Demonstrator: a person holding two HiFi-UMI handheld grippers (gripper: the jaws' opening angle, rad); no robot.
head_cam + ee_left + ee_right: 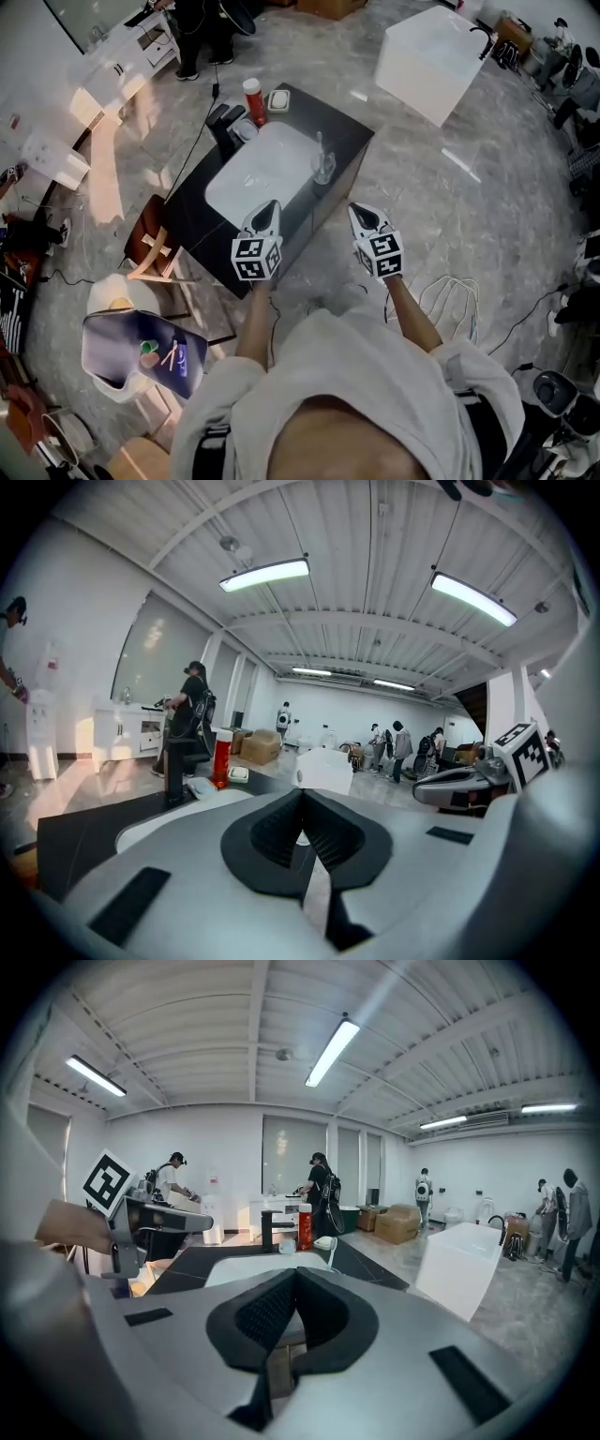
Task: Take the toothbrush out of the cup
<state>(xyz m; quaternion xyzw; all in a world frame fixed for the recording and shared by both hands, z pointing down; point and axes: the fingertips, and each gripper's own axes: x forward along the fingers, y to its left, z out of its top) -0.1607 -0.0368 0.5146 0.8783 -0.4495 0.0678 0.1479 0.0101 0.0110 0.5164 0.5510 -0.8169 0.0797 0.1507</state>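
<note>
Far left in the head view, a wooden chair [153, 246] just beside the black counter [201, 221]. On the counter's far end, a black faucet [225, 126], then a red bottle [252, 98] and a white soap dish [278, 99] side by side. Sunk into the middle of the counter, a white basin [246, 183]. Over the basin's near rim, the left gripper [269, 206], tips pointing away from the person; in the left gripper view, left gripper [302, 793] pads pressed flat together, nothing between them. Right of the basin, on the counter's right-hand strip, a clear glass cup [323, 170] with the toothbrush [319, 144] standing upright inside, ahead of both grippers and touched by neither. Further right, just off the counter's near corner and above the floor, the right gripper [357, 210]; in the right gripper view, right gripper [294, 1271] fingers closed tight and empty. Beyond, at upper right, a white bathtub [429, 60]; lower right, pale cables [452, 298] looped on the floor.
</note>
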